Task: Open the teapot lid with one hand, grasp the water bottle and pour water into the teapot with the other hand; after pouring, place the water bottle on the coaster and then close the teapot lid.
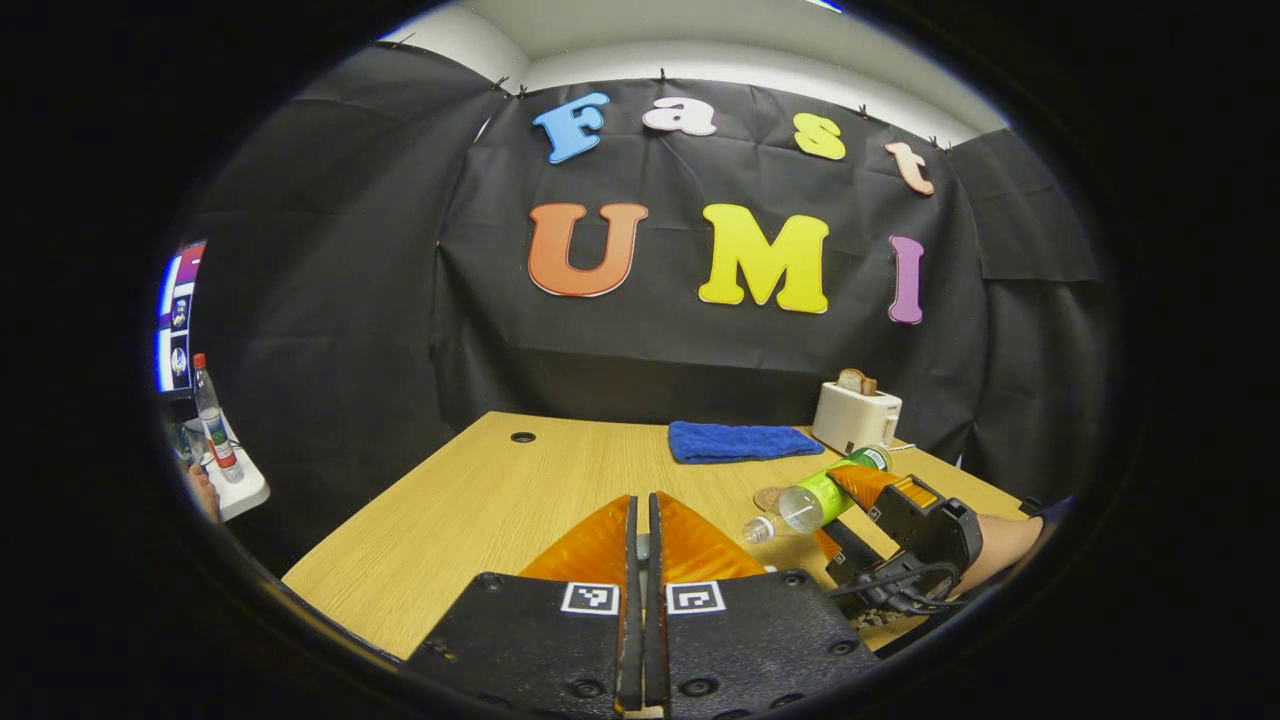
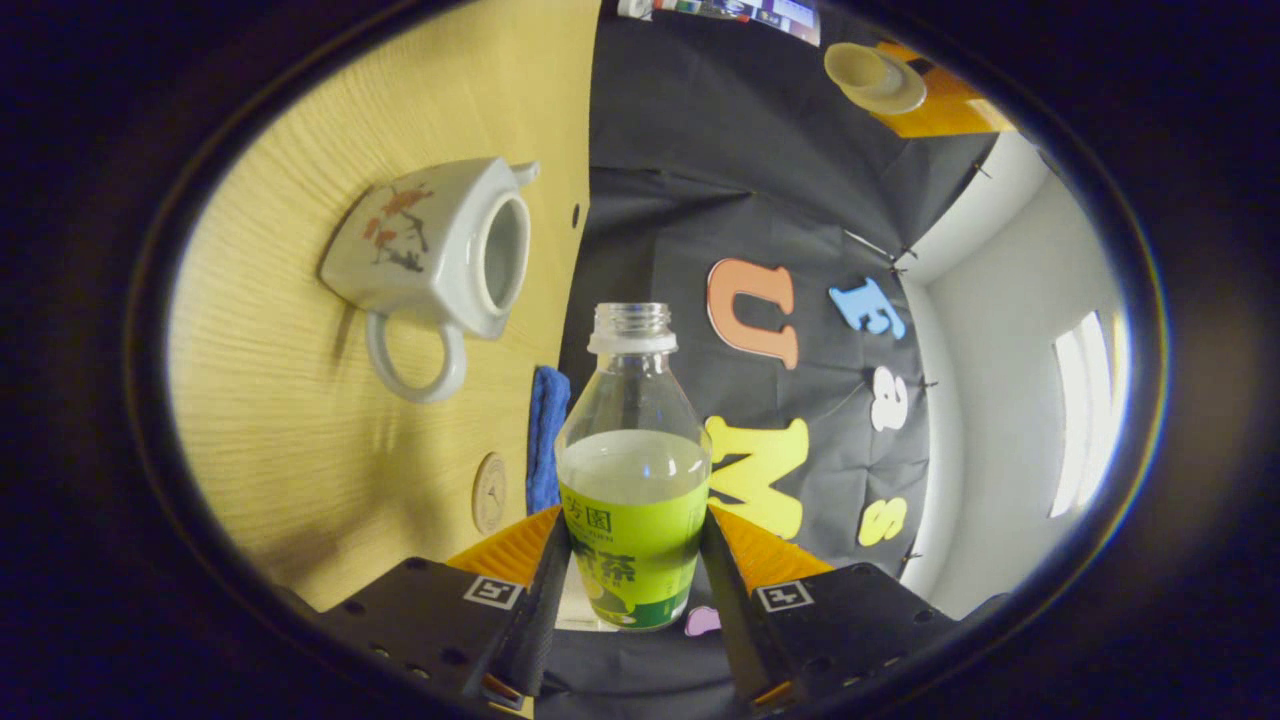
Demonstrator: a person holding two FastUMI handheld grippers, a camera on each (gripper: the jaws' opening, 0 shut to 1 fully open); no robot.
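Water bottle, uncapped, green-labelled and partly filled, lies tipped between both fingers of our right gripper, clamped, above the table near the lidless teapot. Our left gripper pinches the lid.

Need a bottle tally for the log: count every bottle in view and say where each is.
2. The water bottle is clamped in the right gripper, tipped over the table. A red-capped bottle stands on the side shelf far left. Others may be hidden.
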